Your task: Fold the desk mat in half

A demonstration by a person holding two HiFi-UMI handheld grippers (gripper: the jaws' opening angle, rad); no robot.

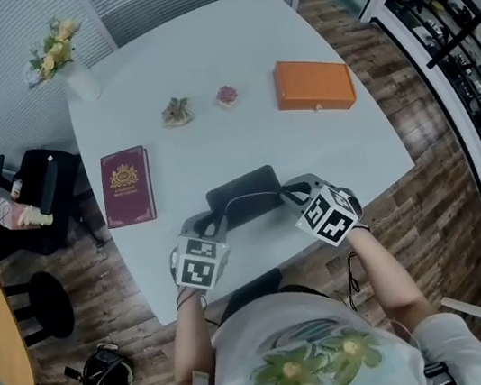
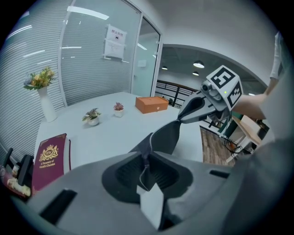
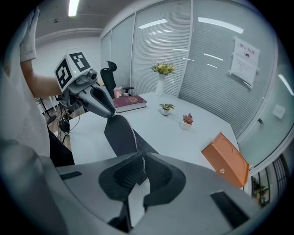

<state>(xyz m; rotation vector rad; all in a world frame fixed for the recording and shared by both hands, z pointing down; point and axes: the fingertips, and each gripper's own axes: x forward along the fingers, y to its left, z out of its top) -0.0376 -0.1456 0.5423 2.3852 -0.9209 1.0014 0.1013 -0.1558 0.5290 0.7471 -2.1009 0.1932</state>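
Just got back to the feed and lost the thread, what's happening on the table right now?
The person's grippers are both shut on the near edge of the dark desk mat: the left gripper at its left corner, the right gripper at its right. That edge is lifted off the white table while the far part lies flat, so the fold is begun, not done. The burgundy book and orange box sit clear of it.

Dark desk mat (image 1: 242, 189) on white table (image 1: 215, 150)
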